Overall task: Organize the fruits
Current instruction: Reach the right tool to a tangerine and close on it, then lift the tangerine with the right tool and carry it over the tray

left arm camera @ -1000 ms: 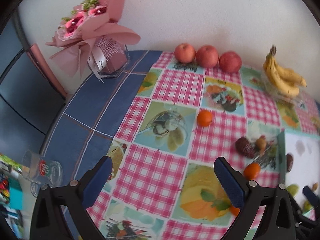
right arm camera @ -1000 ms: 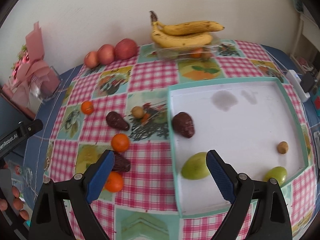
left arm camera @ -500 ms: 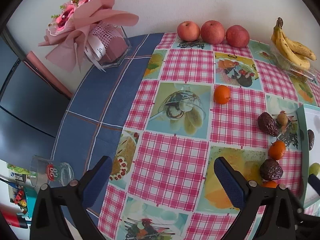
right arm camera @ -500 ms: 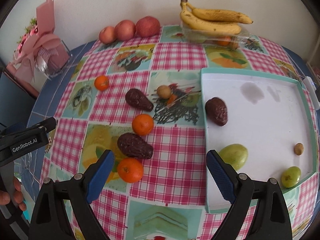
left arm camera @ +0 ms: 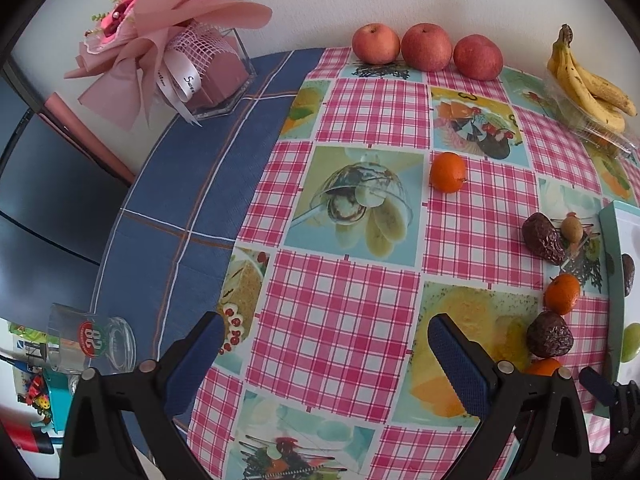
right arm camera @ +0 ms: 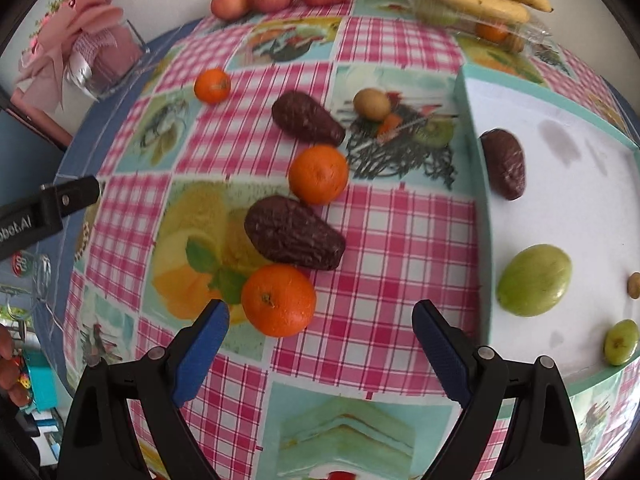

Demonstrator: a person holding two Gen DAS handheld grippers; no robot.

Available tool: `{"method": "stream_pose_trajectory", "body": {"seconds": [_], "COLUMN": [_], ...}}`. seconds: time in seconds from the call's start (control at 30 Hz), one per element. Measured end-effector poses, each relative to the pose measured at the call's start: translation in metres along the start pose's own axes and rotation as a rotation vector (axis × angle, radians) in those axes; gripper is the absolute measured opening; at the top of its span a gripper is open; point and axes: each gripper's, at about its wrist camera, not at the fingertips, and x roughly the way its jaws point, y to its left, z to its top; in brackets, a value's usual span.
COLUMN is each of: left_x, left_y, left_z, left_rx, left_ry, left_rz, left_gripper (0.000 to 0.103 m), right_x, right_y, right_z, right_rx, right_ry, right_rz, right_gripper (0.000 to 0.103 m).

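Observation:
My right gripper is open and empty, just above the table, with a near orange between its fingers' line. Behind it lie a dark avocado, a second orange, another avocado, a small kiwi and a far orange. The white tray at right holds an avocado, a green mango and a green grape-like fruit. My left gripper is open and empty over the checked cloth, left of the fruits.
Three apples line the wall. Bananas lie on a clear box at back right. A pink bouquet in a glass vase stands at back left. A drinking glass sits near the table's left edge.
My right gripper has moved forward, left and down toward the near orange and avocado. My left gripper has drawn back and lowered, so the fruits now sit at its right.

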Motion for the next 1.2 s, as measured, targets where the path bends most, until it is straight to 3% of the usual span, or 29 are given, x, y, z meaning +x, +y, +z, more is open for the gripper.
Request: {"method": "stream_pose_trajectory", "body": {"seconds": [0.27, 0.33, 0.4, 0.47, 0.57, 0.8, 1.2], "left_x": [-0.001, -0.001, -0.002, -0.002, -0.001, 0.000, -0.001], "left_y": [-0.001, -0.001, -0.001, -0.001, -0.004, -0.008, -0.015], "left_z": [0.001, 0.001, 0.001, 0.001, 0.001, 0.001, 0.002], "left_rx": [0.003, 0.003, 0.002, 0.006, 0.014, 0.025, 0.030], "left_ry": [-0.004, -0.005, -0.004, -0.004, -0.001, 0.003, -0.001], "left_rz": [-0.013, -0.013, -0.013, -0.015, -0.016, -0.021, -0.034], "left_gripper": [0.103, 0.103, 0.103, 0.103, 0.103, 0.103, 0.103], "right_x": [0.007, 0.005, 0.005, 0.007, 0.010, 0.011, -0.022], "right_y": [0.015, 0.020, 0.024, 0.029, 0.036, 0.038, 0.019], "right_z": [-0.002, -0.001, -0.001, -0.001, 0.000, 0.000, -0.001], "right_rx": [-0.068, -0.084, -0.099, -0.111, -0.130, -0.156, -0.140], "right_ry": [0.001, -0.009, -0.012, -0.008, -0.008, -0.014, -0.079], "right_rz": [-0.029, -0.030, -0.024, -0.023, -0.019, -0.021, 0.001], "right_gripper": [0.092, 0.082, 0.064, 0.063, 0.042, 0.041, 0.041]}}
